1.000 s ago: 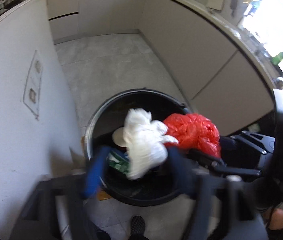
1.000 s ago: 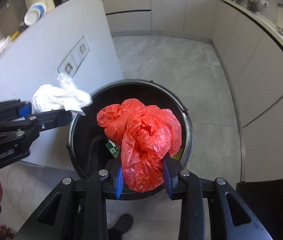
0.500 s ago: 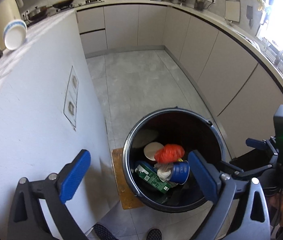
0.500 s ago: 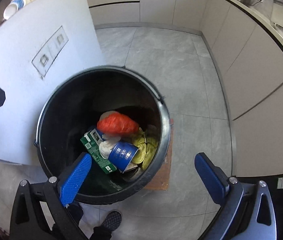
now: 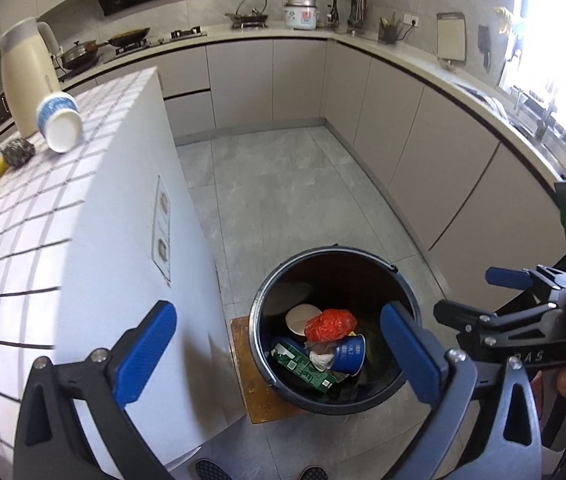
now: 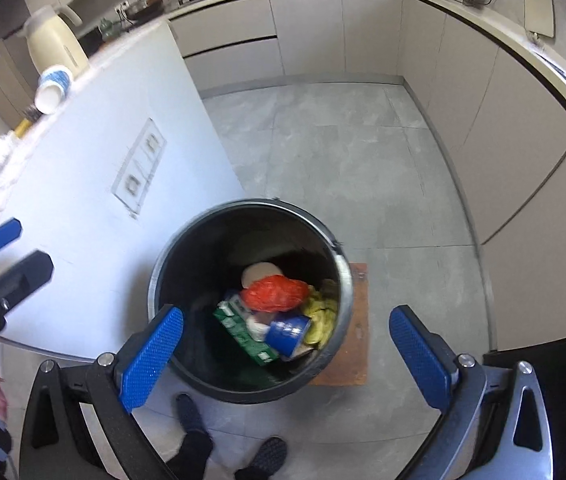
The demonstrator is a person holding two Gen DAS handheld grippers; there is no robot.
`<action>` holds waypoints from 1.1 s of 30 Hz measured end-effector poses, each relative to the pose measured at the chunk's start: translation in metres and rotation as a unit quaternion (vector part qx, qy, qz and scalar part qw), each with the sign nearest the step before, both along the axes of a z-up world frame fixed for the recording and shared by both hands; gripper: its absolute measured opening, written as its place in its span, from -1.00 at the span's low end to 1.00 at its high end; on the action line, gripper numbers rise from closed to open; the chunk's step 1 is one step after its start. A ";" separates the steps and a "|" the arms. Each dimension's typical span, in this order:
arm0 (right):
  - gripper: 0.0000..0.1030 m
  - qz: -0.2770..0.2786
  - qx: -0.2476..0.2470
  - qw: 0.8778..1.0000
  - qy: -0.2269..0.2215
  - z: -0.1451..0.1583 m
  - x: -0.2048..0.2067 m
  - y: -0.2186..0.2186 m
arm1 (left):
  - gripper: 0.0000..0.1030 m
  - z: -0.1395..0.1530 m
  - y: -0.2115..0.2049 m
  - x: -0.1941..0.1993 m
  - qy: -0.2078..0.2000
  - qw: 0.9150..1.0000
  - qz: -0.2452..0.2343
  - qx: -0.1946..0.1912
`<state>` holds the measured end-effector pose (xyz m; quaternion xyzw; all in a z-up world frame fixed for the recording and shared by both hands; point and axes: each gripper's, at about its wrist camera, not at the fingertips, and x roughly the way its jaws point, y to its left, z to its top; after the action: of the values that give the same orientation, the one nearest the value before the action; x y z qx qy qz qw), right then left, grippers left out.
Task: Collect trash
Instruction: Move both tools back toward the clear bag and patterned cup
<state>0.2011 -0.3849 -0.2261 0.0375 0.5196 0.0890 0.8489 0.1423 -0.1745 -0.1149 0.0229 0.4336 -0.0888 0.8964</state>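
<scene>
Both the left tongs [image 5: 279,344] and the right tongs [image 6: 285,354] stand wide and empty; the left jaws are opening. The red bag [image 6: 275,293] lies in the bin [image 6: 163,264], beside a blue cup [image 6: 288,330].

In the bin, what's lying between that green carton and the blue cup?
A crumpled white wad lies between the green carton and the blue cup; the left wrist view shows it best.
</scene>
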 end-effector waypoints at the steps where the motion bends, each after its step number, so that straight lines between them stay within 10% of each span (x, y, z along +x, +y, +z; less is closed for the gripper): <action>1: 1.00 -0.001 0.006 1.000 -0.002 0.005 -0.001 0.001 | 0.99 0.004 0.003 -0.001 -0.002 1.000 0.003 -0.002; 33: 1.00 0.104 -0.024 0.984 -0.141 0.123 0.022 0.248 | 0.99 0.059 0.293 -0.014 -0.086 0.981 0.174 -0.015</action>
<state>0.2230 -0.1370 -0.1034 -0.0497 0.3980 0.1684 0.9004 0.1279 0.1186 -0.0558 -0.0583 0.3506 0.0641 0.9325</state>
